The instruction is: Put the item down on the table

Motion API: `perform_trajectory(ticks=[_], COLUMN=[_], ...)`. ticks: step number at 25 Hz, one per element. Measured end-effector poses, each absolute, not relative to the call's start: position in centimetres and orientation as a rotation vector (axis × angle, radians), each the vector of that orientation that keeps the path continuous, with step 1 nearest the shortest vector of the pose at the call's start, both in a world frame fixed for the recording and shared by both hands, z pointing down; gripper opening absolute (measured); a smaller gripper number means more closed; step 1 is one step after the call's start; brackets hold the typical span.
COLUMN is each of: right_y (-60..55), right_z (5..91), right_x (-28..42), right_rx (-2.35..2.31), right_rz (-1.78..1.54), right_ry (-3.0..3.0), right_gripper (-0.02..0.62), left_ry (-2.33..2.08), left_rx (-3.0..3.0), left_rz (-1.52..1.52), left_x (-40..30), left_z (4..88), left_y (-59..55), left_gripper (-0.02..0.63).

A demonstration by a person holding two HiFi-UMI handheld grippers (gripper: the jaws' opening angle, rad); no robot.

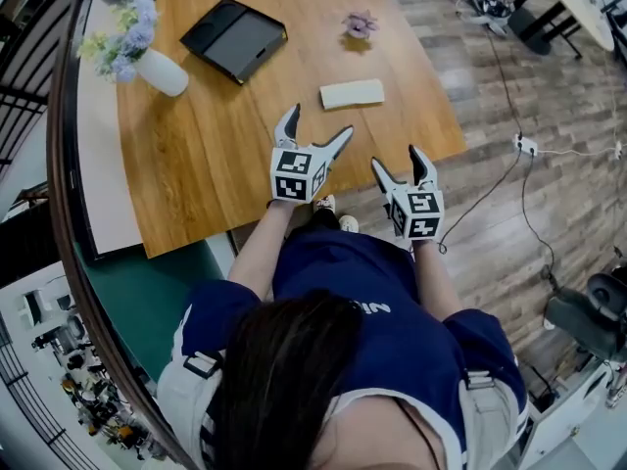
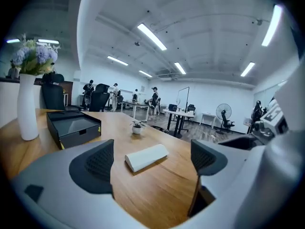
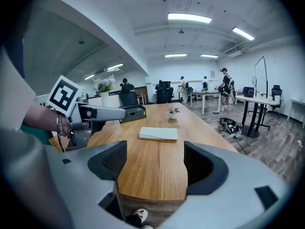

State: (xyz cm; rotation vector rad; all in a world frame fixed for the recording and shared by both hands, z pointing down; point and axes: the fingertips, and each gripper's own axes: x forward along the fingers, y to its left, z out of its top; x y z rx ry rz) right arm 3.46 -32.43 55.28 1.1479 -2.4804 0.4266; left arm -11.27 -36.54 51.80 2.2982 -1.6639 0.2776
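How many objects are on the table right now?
4: white vase of flowers at far left, black box beside it, small potted plant at far right, white folded item nearest, centre.

No word or number can be read anywhere. The cubes on the left gripper (image 1: 319,120) and right gripper (image 1: 395,157) bear black-and-white square markers — patterns, not letters. White print on the person's shirt (image 1: 392,336), at 6 o'clock from the grippers, is half under hair — illegible. A yellow tag on the box (image 2: 74,128) is too small to read.
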Motion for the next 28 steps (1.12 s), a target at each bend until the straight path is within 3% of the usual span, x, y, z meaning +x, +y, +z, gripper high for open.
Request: perform_trajectory(ticks=[13,16,20,23,24,28], right_y=[-31.0,-31.0,-30.8,-30.6,-30.5,-30.5], right_z=[56.5,55.9,55.3,54.9,54.8,54.3], right_x=[4.3,4.5,4.3,4.0,3.8,3.4], right_rx=[1.155,1.217,1.232,1.224,1.22,1.208], right_rz=[0.402,0.37,0.345,0.323,0.318,0.292], right_ry=[-2.477,-2.48,-2.498,-2.506,-2.51,-2.53], right_gripper=[0.365,0.341,0.262,0.17,0.147,0.018], left_ry=[-1.73,-1.696,-1.739,-1.781,-1.788,-1.777], left_rx=[2.185,2.202,2.204,2.198,2.196,2.208], left_rz=[0.334,0.29,0.246,0.178,0.157,0.144], left_x=[-12.0,-11.7,-11.7,-11.9,-12.0,-11.8], left_z=[55.0,54.4,53.6,52.7,52.4,52.2], left_y=[-28.5,-28.3,-28.0,-28.0,-28.1,-28.2], left_gripper=[0.488,0.479,0.297,0.071,0.025,0.003])
